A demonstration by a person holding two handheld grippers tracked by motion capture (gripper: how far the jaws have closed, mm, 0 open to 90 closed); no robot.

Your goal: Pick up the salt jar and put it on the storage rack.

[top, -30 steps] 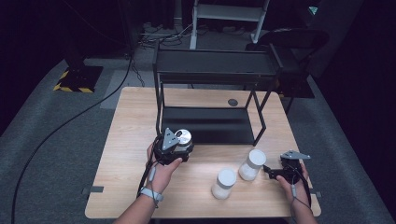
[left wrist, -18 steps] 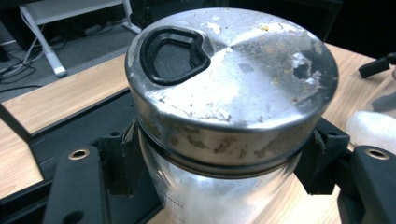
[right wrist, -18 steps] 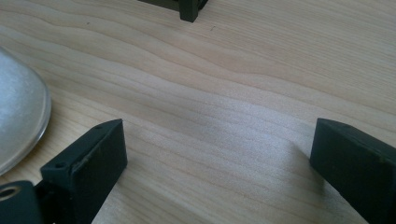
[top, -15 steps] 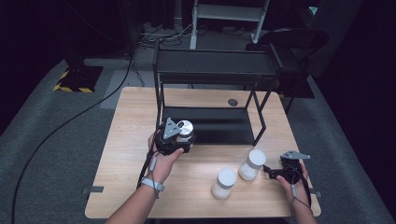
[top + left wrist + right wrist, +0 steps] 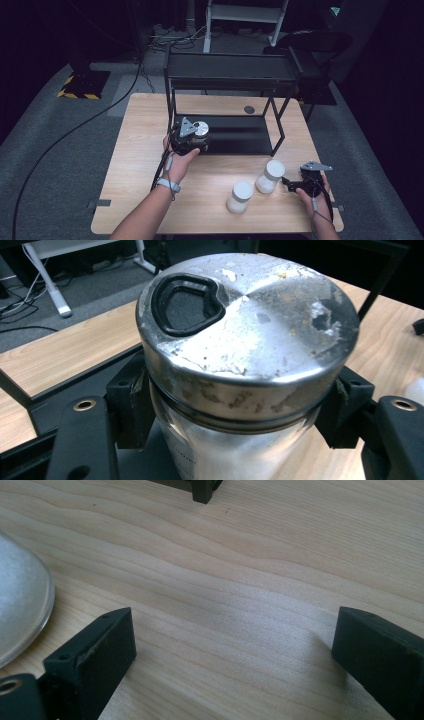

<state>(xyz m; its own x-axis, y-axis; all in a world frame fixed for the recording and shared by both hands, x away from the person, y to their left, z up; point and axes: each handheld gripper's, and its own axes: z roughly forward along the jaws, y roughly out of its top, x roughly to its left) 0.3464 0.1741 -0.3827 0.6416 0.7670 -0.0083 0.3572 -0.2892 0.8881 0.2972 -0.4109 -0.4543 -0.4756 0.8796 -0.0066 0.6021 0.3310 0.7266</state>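
While the right hand-held gripper (image 5: pixel 289 183) rests spread and empty on the tabletop (image 5: pixel 140 165) beside two white jars, the left hand-held gripper (image 5: pixel 199 142), pinching a metal-lidded jar (image 5: pixel 240 365) of white powder, has carried it forward from mid-table to the black rack's lower shelf (image 5: pixel 235 134). Placement looks close; the jar stands upright, its long axis vertical, lid up.

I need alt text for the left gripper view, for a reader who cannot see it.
A jar with a scuffed metal lid stands clamped between the left tool's two black jaws. Behind it lie a wooden table and a black rack.
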